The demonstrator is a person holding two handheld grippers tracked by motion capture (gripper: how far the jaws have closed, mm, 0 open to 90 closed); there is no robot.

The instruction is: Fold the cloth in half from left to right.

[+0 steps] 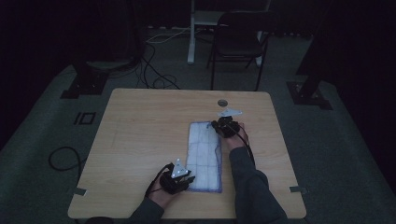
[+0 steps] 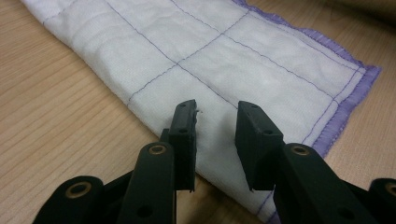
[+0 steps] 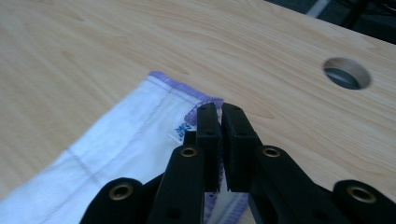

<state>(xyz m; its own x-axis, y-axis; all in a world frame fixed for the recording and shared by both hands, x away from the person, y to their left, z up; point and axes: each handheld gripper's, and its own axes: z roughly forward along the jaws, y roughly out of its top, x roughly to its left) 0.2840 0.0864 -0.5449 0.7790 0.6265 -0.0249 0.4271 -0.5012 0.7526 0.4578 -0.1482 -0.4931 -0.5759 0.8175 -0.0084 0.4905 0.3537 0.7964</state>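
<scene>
Cloth: a white quilted cloth (image 1: 204,156) with thin stitched grid lines and a purple hem lies folded into a long strip on the wooden table (image 1: 140,135), right of centre in the high view, running from mid-frame down toward the lower edge.

Left gripper: the left gripper (image 1: 183,181) sits at the strip's near left corner, lower centre of the high view. In the left gripper view its jaws stand apart over the cloth (image 2: 224,56), released, with bare white fabric showing in the gap and the folded edge passing just under the left jaw; whether the tips touch the fabric cannot be told.

Right gripper: the right gripper (image 1: 223,127) is at the strip's far right corner, just above centre in the high view. In the right gripper view its jaws are clenched, only a slit between them, with the purple-hemmed corner of the cloth (image 3: 140,126) running in under them; the corner looks pinched between the pads.

Table hole: a round hole (image 3: 347,73) sits at the upper right of the right gripper view, well apart from the cloth.
</scene>
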